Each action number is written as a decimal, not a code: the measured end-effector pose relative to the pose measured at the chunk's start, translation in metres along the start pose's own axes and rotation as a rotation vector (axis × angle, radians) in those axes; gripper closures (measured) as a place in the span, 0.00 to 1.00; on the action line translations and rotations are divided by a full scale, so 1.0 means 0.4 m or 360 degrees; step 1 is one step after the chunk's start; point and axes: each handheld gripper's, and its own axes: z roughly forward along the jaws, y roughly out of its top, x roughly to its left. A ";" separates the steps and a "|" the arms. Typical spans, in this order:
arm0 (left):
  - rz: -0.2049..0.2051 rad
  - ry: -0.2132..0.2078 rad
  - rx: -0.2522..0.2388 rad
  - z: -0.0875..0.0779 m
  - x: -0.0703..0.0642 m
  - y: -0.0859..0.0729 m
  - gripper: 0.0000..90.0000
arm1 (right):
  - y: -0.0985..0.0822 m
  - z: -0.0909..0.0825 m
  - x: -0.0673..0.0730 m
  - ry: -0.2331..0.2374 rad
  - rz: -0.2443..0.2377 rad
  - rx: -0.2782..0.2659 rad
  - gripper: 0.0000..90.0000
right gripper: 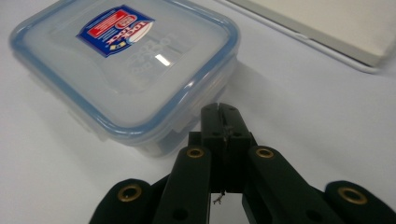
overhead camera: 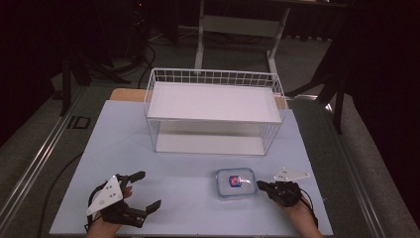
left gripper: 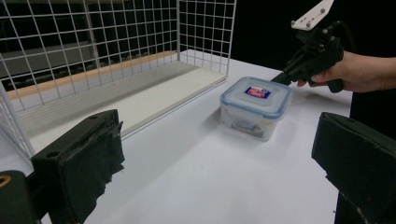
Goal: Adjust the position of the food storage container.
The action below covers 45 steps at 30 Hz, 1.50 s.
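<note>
From above, your forearms are cut off at the bottom edge, and whatever sits inside the lidded plastic box (overhead camera: 236,182) is too small to make out beyond a red and blue label. The box lies on the pale table (overhead camera: 163,173), in front of the white wire basket (overhead camera: 214,110), whose tray looks bare. Your left gripper (overhead camera: 146,189) is spread wide and released; your right gripper (overhead camera: 261,186) sits just beside the box's right edge. Along your left gripper (left gripper: 215,154), the jaws stand far apart, with the box (left gripper: 256,108) well ahead and its contents blurred behind cloudy walls. Along your right gripper (right gripper: 220,112), the jaws are clenched together on nothing, tips right at the box (right gripper: 126,65).
</note>
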 end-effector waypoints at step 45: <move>-0.0015 -0.0030 0.0051 0.008 -0.002 -0.006 0.03 | 0.140 0.070 0.131 0.0154 -0.0147 -0.0081 0.94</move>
